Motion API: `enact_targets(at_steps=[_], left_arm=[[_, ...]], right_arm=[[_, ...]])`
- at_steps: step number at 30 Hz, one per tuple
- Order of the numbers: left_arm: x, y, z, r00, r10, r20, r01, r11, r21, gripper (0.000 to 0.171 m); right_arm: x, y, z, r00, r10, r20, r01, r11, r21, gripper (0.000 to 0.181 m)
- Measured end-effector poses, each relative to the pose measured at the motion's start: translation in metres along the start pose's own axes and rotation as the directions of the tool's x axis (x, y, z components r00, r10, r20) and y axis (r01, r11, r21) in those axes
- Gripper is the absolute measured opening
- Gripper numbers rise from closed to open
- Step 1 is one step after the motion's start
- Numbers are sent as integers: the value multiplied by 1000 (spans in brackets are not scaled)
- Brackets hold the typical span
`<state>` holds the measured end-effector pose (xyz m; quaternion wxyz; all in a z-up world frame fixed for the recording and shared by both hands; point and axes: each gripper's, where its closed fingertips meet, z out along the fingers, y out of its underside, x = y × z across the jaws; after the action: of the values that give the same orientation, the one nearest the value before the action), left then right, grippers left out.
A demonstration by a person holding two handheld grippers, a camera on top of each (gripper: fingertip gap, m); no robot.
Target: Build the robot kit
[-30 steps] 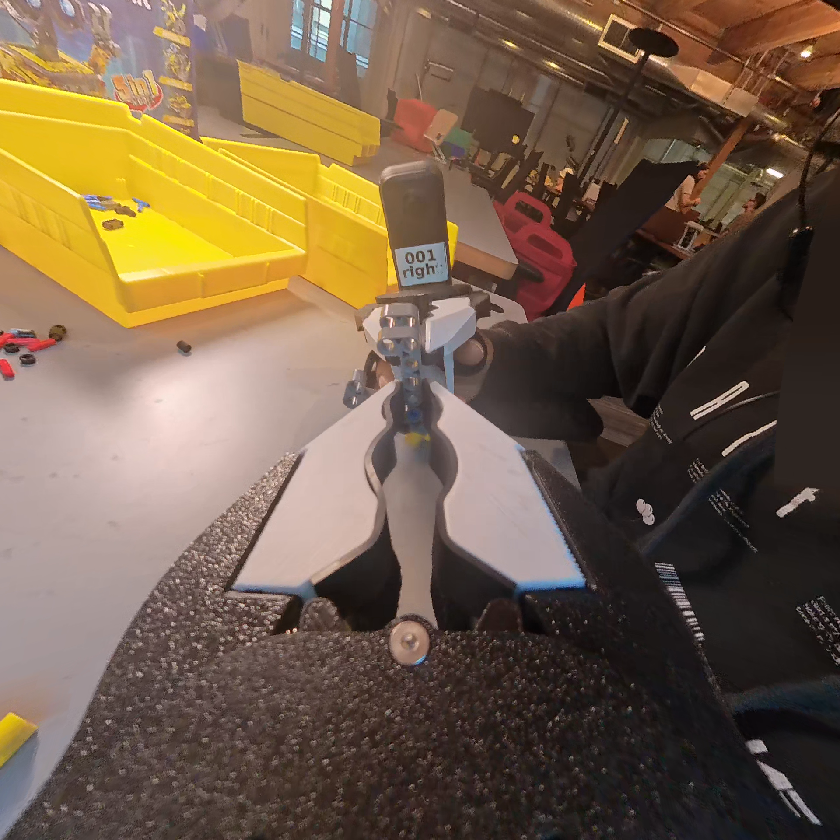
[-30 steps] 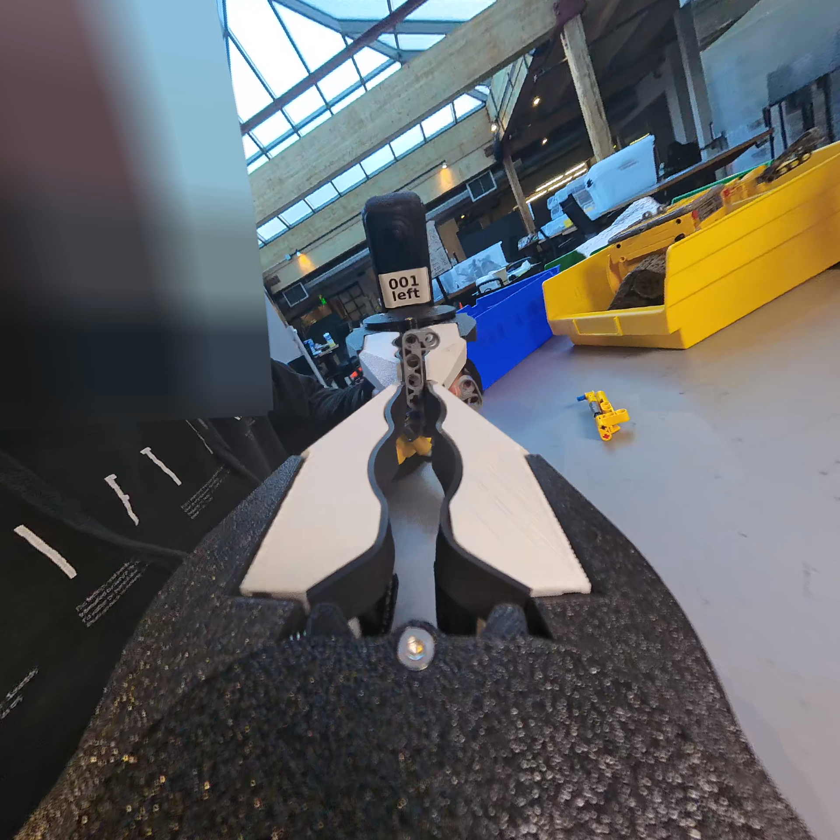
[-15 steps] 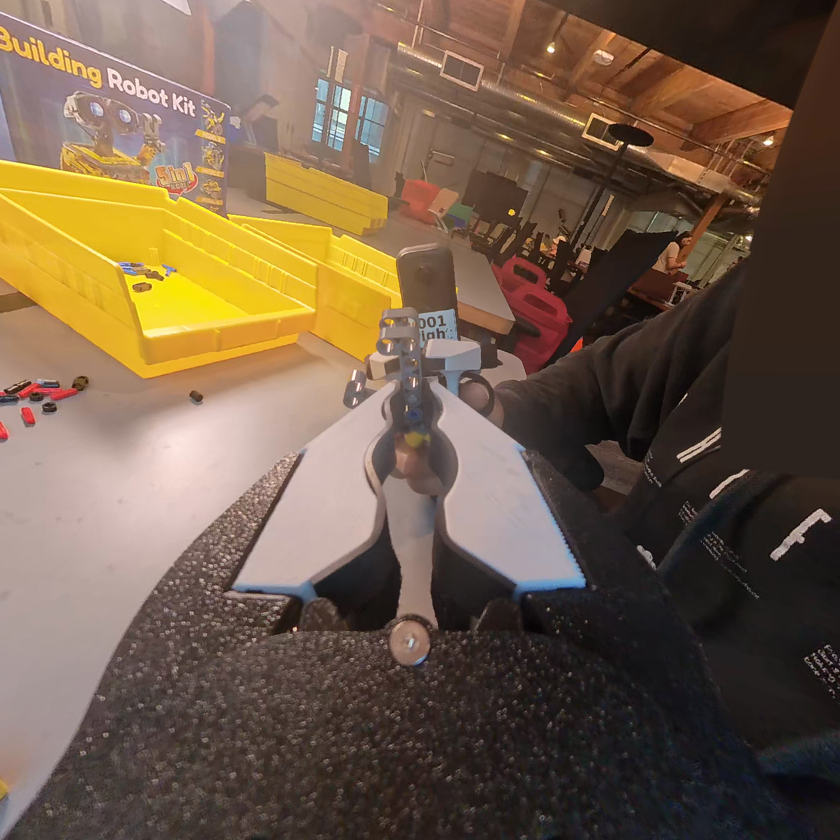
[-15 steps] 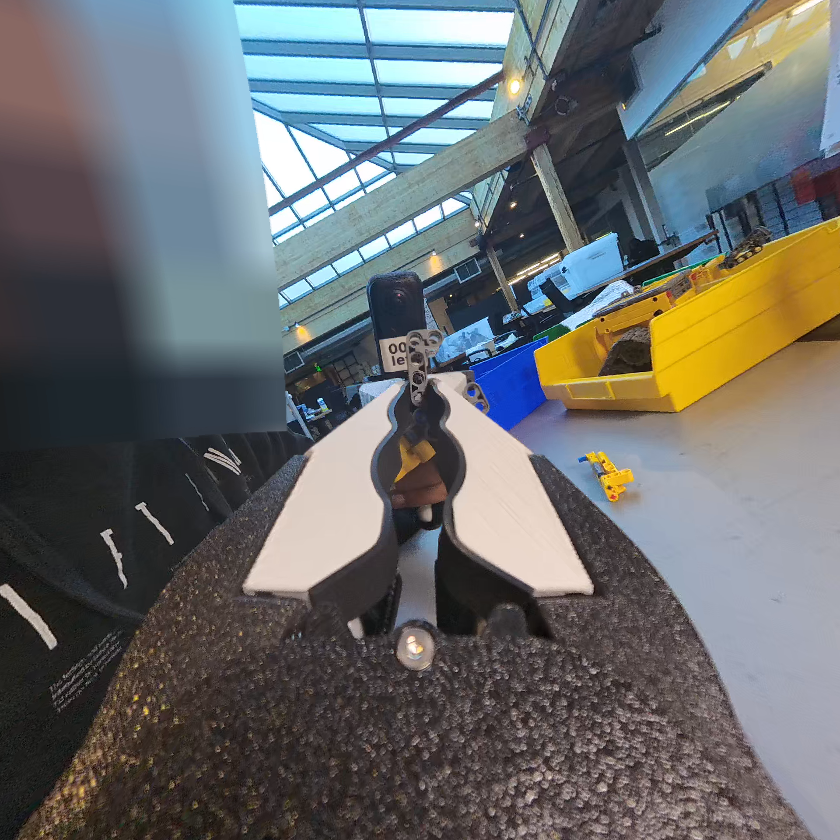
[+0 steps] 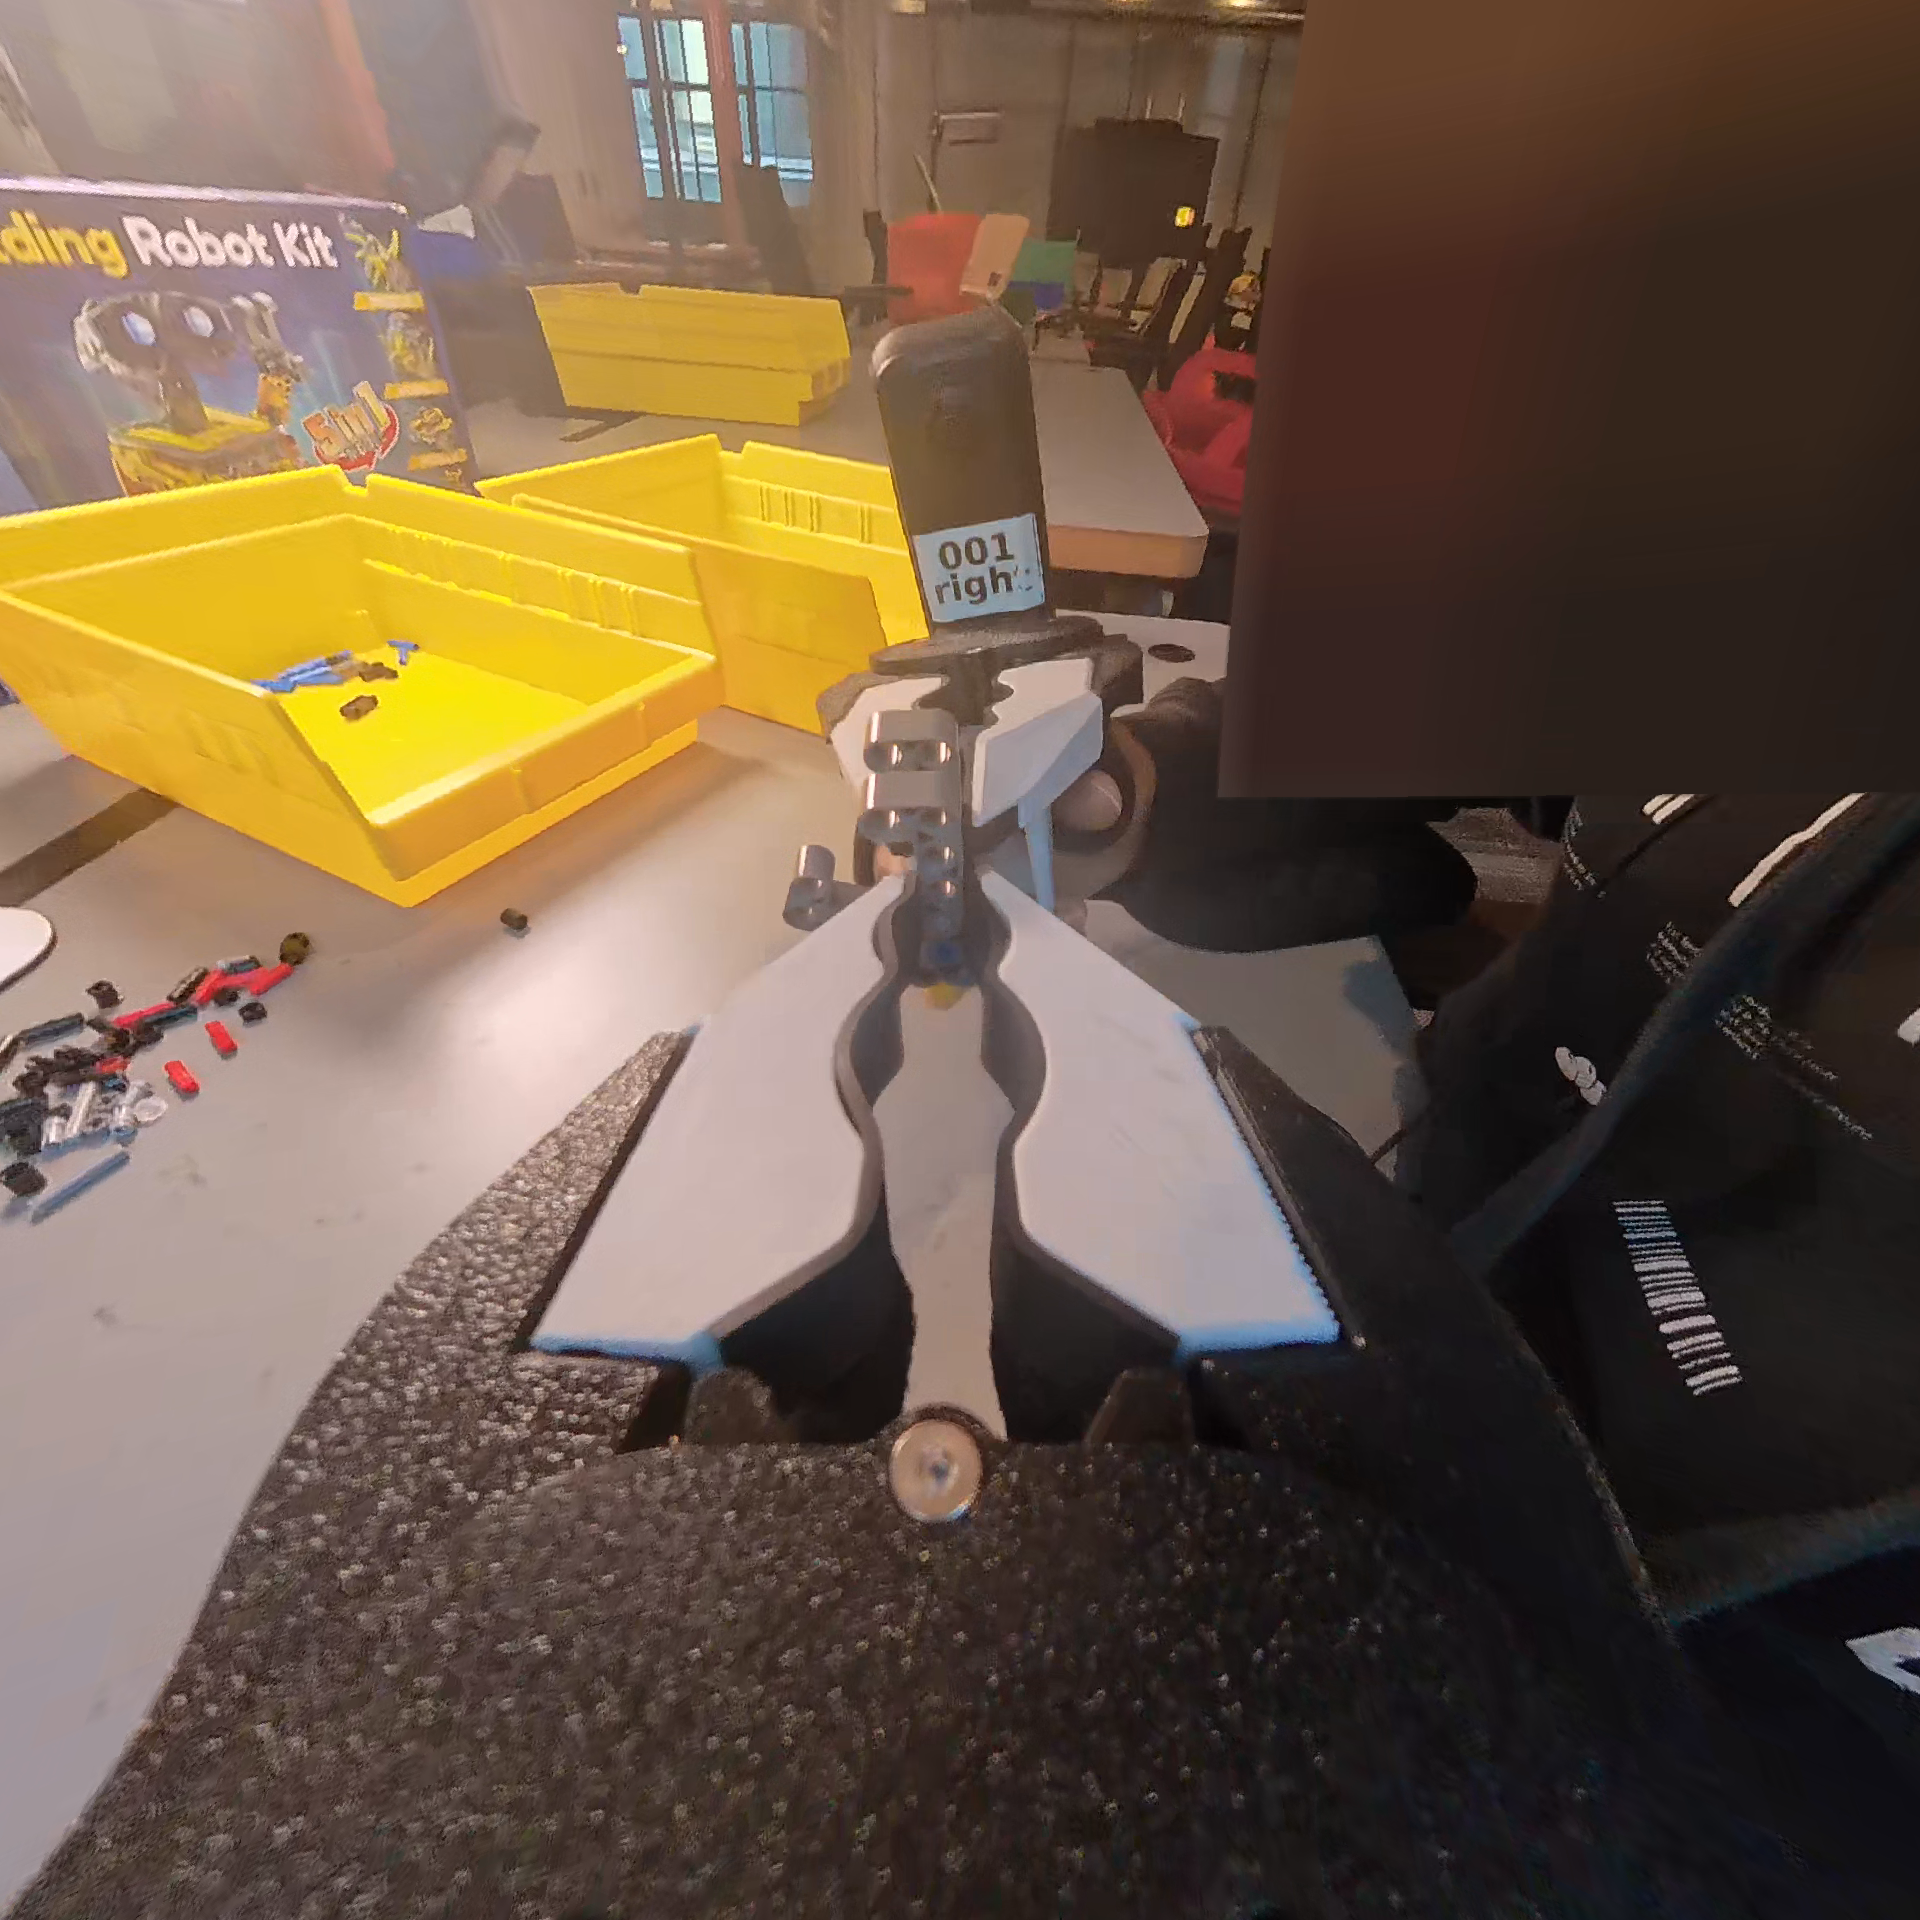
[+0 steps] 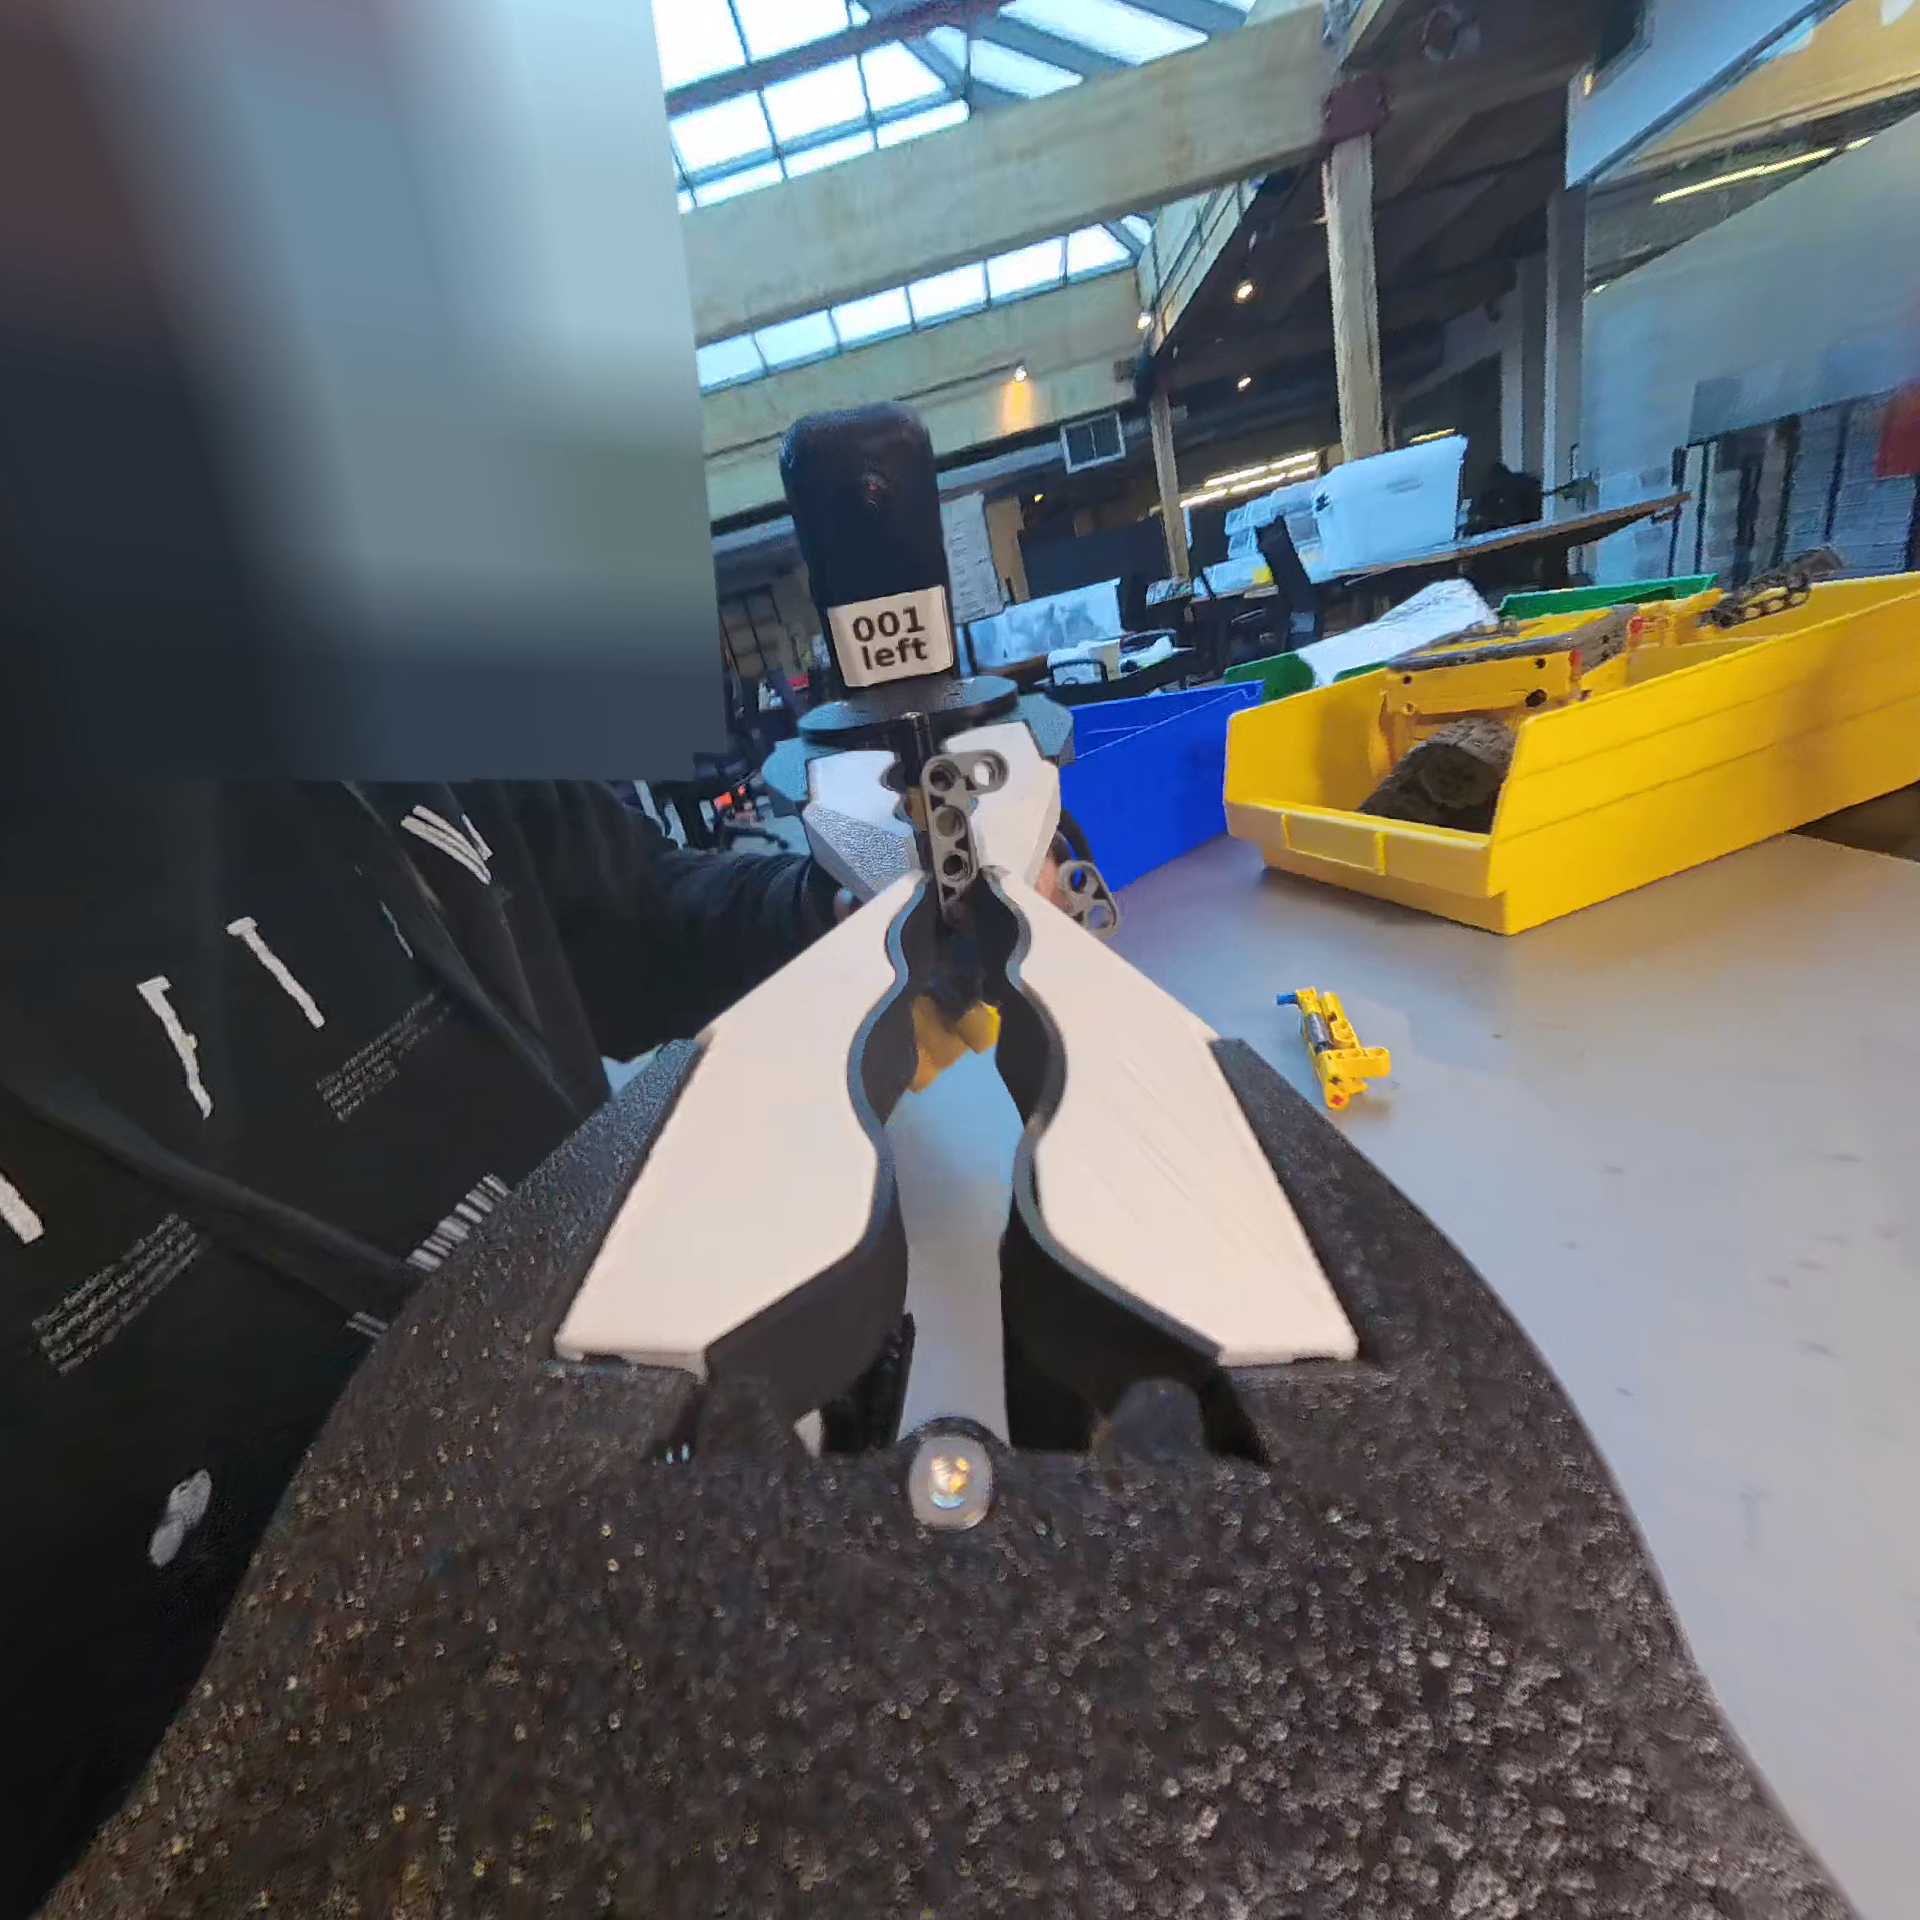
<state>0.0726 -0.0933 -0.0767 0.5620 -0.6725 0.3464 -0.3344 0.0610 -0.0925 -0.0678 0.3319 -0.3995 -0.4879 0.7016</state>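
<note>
A small building-block assembly of grey holed beams (image 5: pixel 914 790) with yellow and blue bits sits between both grippers, which face each other tip to tip above the grey table. My left gripper (image 5: pixel 940 909) is shut on it. The right gripper's black camera (image 5: pixel 961 447) stands just behind the beam. In the right wrist view my right gripper (image 6: pixel 956 899) is shut on the same assembly. A dark grey beam (image 6: pixel 954 826) sticks up from the tips and a yellow piece (image 6: pixel 948 1031) hangs in the jaw hollow. The left gripper's black camera (image 6: pixel 868 520) faces it.
Two yellow bins (image 5: pixel 540 810) (image 5: pixel 800 613) and a blue kit box (image 5: pixel 208 343) stand at the back left. Loose small red, black and grey parts (image 5: pixel 125 1049) lie on the table. On the other side are a yellow bin (image 6: pixel 1621 821), a blue bin (image 6: pixel 1153 769) and a small yellow assembly (image 6: pixel 1335 1044). A person's black sleeve (image 5: pixel 1278 873) is close. My left and right fingertips are right by each other.
Both grippers tilted upward with the assembly half a second ago and have come back down closer to level. Both stay shut on it throughout.
</note>
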Motion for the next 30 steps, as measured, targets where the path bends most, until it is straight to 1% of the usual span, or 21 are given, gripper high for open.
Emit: enact_targets(at_steps=[2, 4, 5, 7, 10, 13, 15, 16, 17, 20, 22, 25, 27, 29, 30], left_arm=[[2, -6, -2, 1000, 23, -1, -23, 999, 27, 8], [3, -11, -6, 998, 56, 8, -56, 997, 56, 17], [3, -11, -7, 997, 70, 15, -71, 996, 51, 16], [2, -7, -8, 997, 71, 18, -71, 997, 29, 13], [0, -6, -6, 1000, 24, 16, -25, 999, 34, 10], [0, -4, -5, 999, -43, -13, 43, 998, 41, 7], [-5, 0, -5, 994, -110, -19, 110, 993, 39, 6], [-8, 0, -5, 987, -156, -26, 157, 986, 53, 6], [-12, -1, -6, 977, -211, -39, 214, 973, 84, 6], [-32, -1, -11, 918, -392, -61, 396, 900, 184, 6], [-44, 2, -13, 876, -477, -67, 479, 848, 229, 6], [-57, 8, -12, 821, -568, -55, 558, 780, 282, 6], [-66, 13, -10, 787, -616, -34, 593, 739, 320, 6], [-72, 15, -9, 754, -656, -31, 622, 699, 353, 6], [-73, 17, -8, 744, -668, -25, 630, 688, 360, 6]], right_arm=[[-2, -5, 1, 999, -34, 8, 34, 999, -1, 7], [-3, -10, 0, 999, 31, 34, -33, 998, 56, 7], [-3, -12, -2, 996, 70, 50, -74, 994, 79, 7], [0, -13, -6, 996, 78, 40, -81, 993, 83, 7], [-1, -12, -5, 997, 61, 42, -63, 996, 64, 7], [-1, -7, -2, 999, 28, 20, -28, 999, 30, 7], [4, -5, -1, 1000, -10, -25, 10, 1000, -8, 8], [9, -3, -1, 997, -53, -64, 51, 998, -37, 8], [13, -4, -2, 988, -107, -108, 101, 993, -61, 11], [25, -8, -4, 931, -280, -235, 249, 956, -155, 31], [34, -9, -6, 876, -364, -317, 303, 926, -226, 34], [46, -3, -6, 800, -441, -407, 325, 889, -323, 36], [57, 5, -4, 755, -482, -445, 306, 859, -410, 45], [68, 12, 1, 714, -522, -467, 287, 826, -484, 57], [73, 15, 3, 689, -549, -473, 289, 807, -515, 57]])
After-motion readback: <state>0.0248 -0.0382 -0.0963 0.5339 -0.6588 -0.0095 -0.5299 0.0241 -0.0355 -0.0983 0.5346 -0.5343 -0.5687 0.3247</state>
